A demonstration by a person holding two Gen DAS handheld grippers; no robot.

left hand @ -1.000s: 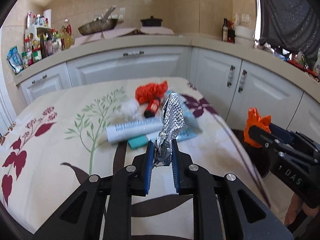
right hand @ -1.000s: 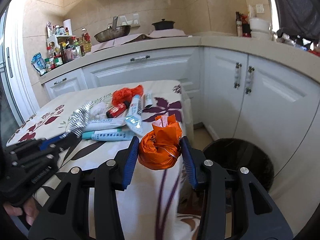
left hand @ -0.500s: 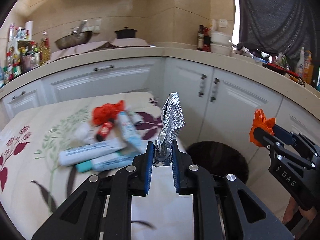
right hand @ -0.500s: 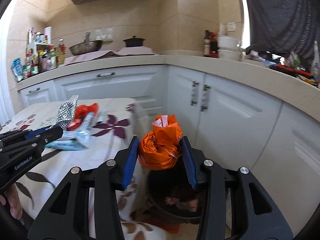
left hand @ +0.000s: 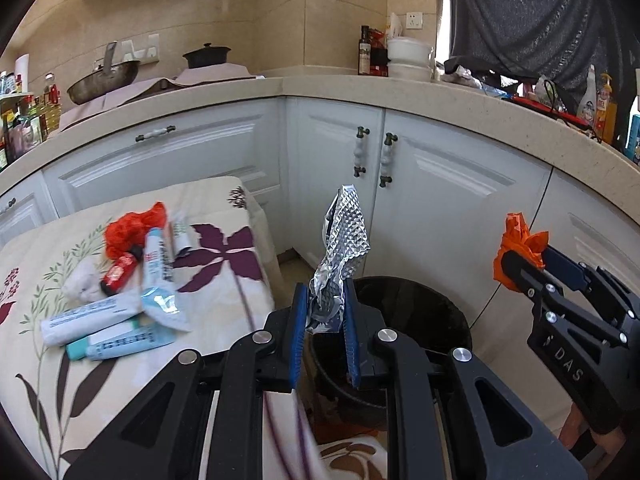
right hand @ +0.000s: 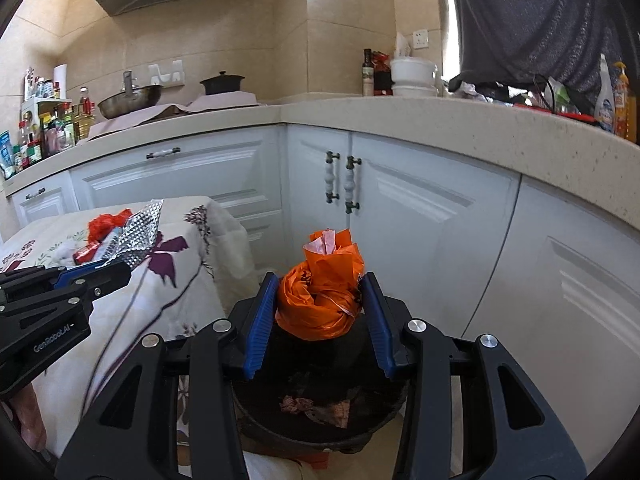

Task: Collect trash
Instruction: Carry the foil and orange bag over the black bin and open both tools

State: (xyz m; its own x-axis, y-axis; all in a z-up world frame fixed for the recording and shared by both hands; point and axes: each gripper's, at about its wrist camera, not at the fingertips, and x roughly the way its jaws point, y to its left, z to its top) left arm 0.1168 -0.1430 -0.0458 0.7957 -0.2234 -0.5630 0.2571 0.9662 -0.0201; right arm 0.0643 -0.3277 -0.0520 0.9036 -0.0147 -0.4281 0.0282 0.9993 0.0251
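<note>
My left gripper [left hand: 323, 312] is shut on a crumpled silver foil wrapper [left hand: 340, 256] and holds it over the near rim of the black trash bin [left hand: 420, 312]. My right gripper [right hand: 320, 304] is shut on a knotted orange plastic bag [right hand: 322, 292] right above the same bin [right hand: 320, 420], which holds a few scraps. The right gripper with its orange bag [left hand: 520, 248] shows at the right of the left wrist view. The left gripper with its foil [right hand: 136, 236] shows at the left of the right wrist view.
A table with a floral cloth [left hand: 60, 380] stands left of the bin, bearing several tubes [left hand: 116, 340], a small red bottle [left hand: 120, 276], a red crumpled bag [left hand: 136, 228] and a white wad [left hand: 82, 286]. White corner cabinets [right hand: 400, 208] stand close behind the bin.
Both grippers have swung right, away from the table, and come over the trash bin. Each still holds its item: the foil in the left, the orange bag in the right.
</note>
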